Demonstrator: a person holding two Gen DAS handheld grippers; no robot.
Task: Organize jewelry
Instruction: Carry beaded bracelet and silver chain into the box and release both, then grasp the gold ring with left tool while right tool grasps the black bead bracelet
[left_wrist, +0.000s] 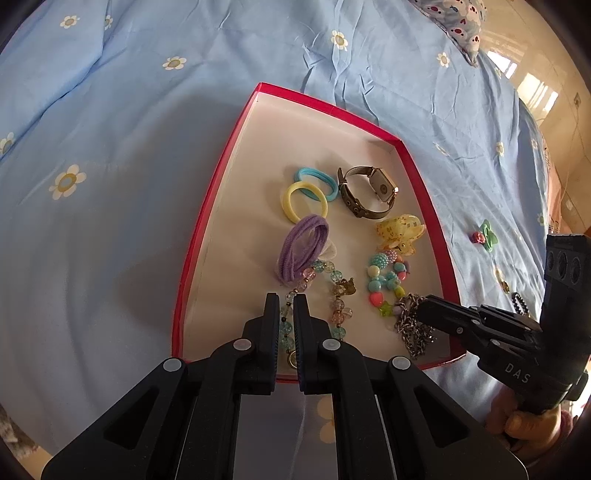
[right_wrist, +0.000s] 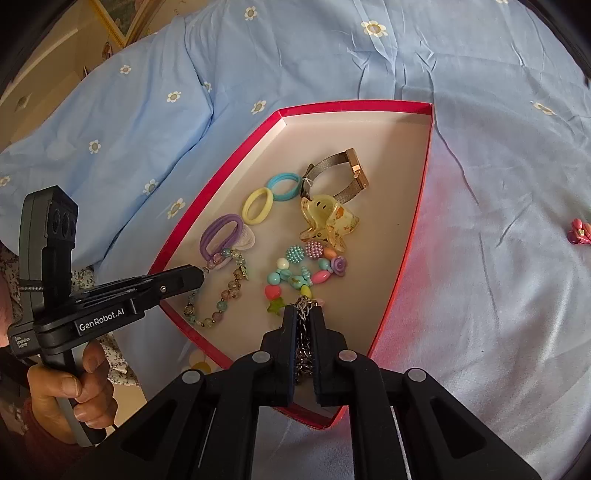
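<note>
Jewelry lies gathered in a shallow red box (left_wrist: 221, 162) with a pale lining, set on a bed covered by a light blue sheet (left_wrist: 129, 129) printed with small flowers. Toward the far end of the box sit a blue hair tie (left_wrist: 317, 177) and a yellow hair tie (left_wrist: 304, 203), overlapping, with a wristwatch (left_wrist: 369, 192) on a grey-green strap just beside them. Nearer come a purple hair tie (left_wrist: 301, 247), a translucent yellow claw clip (left_wrist: 400, 230) and a bracelet of bright mixed beads (left_wrist: 386, 282).

The left gripper (left_wrist: 287, 310) reaches over the near rim of the box, its fingers drawn close around a string of pale glass beads (left_wrist: 338, 306), which passes between them; in the right wrist view its tip meets the strand just below the purple hair tie. The right gripper (right_wrist: 303, 325) is pinching a silver chain (right_wrist: 304, 343), whose links bunch between its fingers at the near right corner of the box, touching the bright bead bracelet.

Outside the box, on the sheet to the right, lie a small pink clip (right_wrist: 580, 230) and, just beside it, a green one (left_wrist: 489, 230).
</note>
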